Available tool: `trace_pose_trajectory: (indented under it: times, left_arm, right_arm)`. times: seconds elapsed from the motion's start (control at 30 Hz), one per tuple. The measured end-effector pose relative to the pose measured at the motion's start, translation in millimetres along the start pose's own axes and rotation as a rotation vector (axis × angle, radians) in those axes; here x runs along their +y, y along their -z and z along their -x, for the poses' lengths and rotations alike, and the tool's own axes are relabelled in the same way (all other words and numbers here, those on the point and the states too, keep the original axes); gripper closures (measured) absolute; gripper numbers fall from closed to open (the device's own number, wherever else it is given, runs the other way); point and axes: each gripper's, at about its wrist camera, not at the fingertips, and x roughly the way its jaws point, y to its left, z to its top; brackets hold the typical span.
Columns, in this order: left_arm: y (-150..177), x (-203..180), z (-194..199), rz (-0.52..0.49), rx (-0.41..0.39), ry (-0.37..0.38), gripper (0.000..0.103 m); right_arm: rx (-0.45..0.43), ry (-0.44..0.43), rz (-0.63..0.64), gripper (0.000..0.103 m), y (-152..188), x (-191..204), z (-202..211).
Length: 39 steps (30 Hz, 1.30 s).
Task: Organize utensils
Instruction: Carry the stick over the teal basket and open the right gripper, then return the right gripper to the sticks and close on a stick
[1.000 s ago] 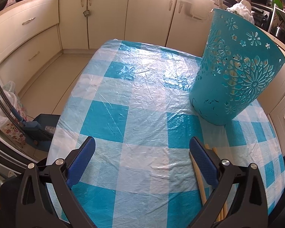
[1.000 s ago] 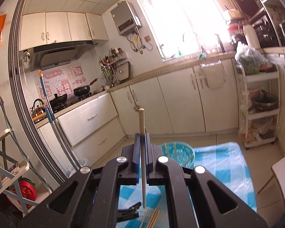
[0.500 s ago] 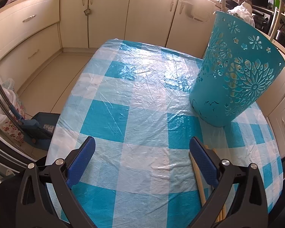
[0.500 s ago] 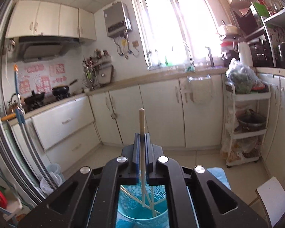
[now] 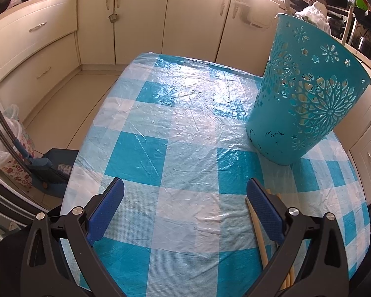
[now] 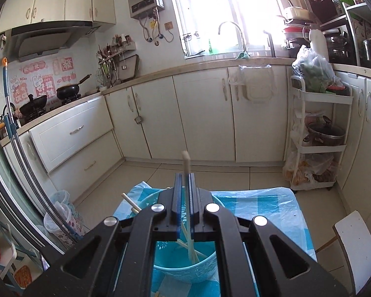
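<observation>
Right wrist view: right gripper (image 6: 184, 193) has its blue pads clamped on a single pale wooden chopstick (image 6: 186, 163), gripped around mid-shaft, blunt top end sticking up at frame centre, lower end running down inside the teal perforated plastic basket (image 6: 185, 271) at bottom centre. Judgement: the stick is light, stiff and smooth, likely to pivot or slide in a pinch that narrow; a mid-length hold square to the pads looks right, and little force is needed. More pale chopsticks (image 6: 131, 203) already lean inside the basket, two ends poking over its rim at left of the jaws; they could deflect the incoming tip. The basket looks light and tall, so a side knock could tip it. Left wrist view: left gripper (image 5: 185, 203) has its jaws wide apart with nothing between them, over the blue-and-white checked plastic tablecloth (image 5: 160, 123). Loose wooden chopsticks (image 5: 258, 232) lie on the cloth at lower right, partly hidden under the right-hand pad; the glossy, wrinkled cloth may make them skate. Basket sits at upper right of that frame, well clear of the left jaws. White chair (image 6: 356, 245) at lower right and cream cabinets (image 6: 202, 113) are out of the way.
</observation>
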Motion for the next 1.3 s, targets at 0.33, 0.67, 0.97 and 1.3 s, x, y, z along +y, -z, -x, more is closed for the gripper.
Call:
trace_pose_trajectory:
  times: [0.33, 0.67, 0.97, 1.3]
  left_arm:
    - [0, -2, 2, -0.007, -0.007, -0.007, 0.008]
    - [-1, -1, 3, -0.002, -0.008, -0.003, 0.008]
    - [-2, 3, 2, 0.009, -0.006, -0.001, 0.008]
    - [-3, 6, 1, 0.016, -0.008, 0.001, 0.008]
  right_arm:
    - [-0.130, -0.027, 0.005, 0.073, 6, 18, 68]
    - [0.238, -0.026, -0.015, 0.077, 128, 28, 35]
    - [0.433, -0.034, 0.022, 0.080, 176, 42, -12]
    - [0.493, 0.001, 0.052, 0.088, 194, 49, -31]
